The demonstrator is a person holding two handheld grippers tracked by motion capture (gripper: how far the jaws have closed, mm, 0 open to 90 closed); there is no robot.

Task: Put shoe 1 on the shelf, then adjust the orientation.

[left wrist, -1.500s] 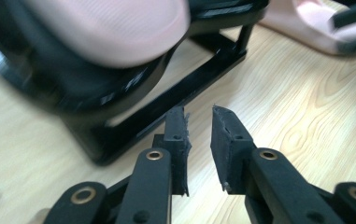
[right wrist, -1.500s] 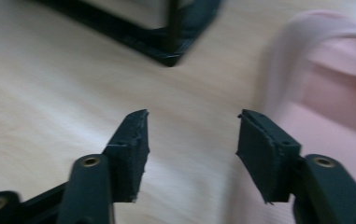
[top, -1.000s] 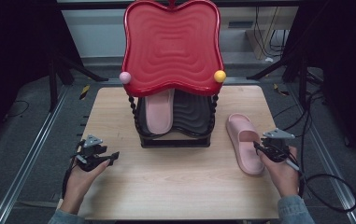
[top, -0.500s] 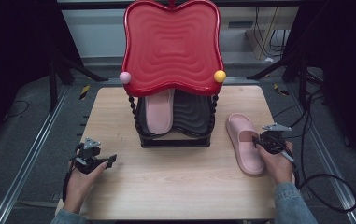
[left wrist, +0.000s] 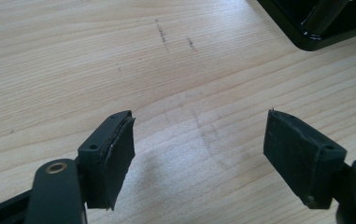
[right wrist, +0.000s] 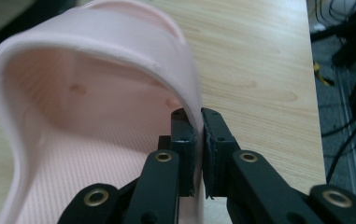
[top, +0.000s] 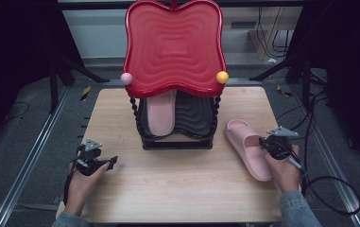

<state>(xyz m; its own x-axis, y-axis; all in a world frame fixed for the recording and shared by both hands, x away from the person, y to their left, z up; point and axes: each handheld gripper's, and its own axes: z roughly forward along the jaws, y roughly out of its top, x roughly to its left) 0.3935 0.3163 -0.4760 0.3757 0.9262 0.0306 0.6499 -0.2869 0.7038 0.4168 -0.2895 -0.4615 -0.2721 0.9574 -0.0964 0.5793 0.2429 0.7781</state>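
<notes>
On the right side of the table (top: 177, 189) lies the loose pink slipper (top: 248, 149), sole down, toe end toward the rack, just beside its right-hand post. I have my right tongs (top: 266, 145) at the slipper's strap, and in the right gripper view the right tongs (right wrist: 199, 140) have just been closing and now pinch the thin edge of that strap (right wrist: 185, 93) between both pads, with barely a gap left. A second pink slipper (top: 161, 113) sits inside the black rack (top: 177, 142) at the middle of the table, on its left half, under the big red wavy tray (top: 173, 47) that tops the rack; a pink ball (top: 126, 78) and a yellow ball (top: 222, 77) sit at the tray's lower corners. My left tongs (top: 111, 161) rest well apart from all this, near the table's left front, and in the left gripper view the left tongs (left wrist: 199, 158) stand wide with bare wood between them, nothing held.
</notes>
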